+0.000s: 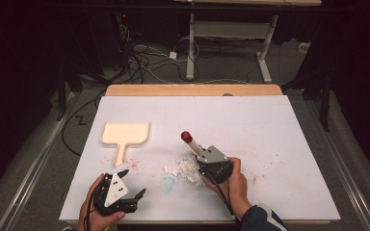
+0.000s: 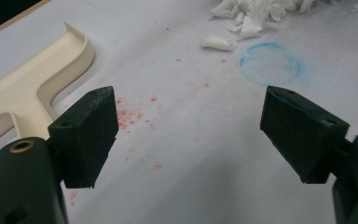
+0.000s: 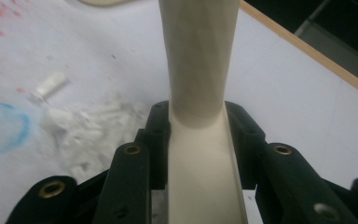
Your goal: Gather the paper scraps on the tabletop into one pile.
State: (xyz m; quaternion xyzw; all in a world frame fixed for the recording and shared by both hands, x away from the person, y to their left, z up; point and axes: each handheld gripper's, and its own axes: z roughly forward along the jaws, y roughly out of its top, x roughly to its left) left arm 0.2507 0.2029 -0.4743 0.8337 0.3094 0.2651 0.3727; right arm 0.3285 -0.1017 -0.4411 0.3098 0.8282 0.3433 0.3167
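While right gripper (image 1: 203, 157) grips brush (image 1: 192, 143), dustpan (image 1: 125, 133) holds nothing.

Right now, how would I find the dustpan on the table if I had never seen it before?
Start at the big white table and look at its left half. There, ahead of the open left gripper, lies the cream dustpan, flat and alone. It is a wide shallow tray with a short handle that points toward the person, unlike the loose white scraps or the red-tipped brush handle in the right gripper.
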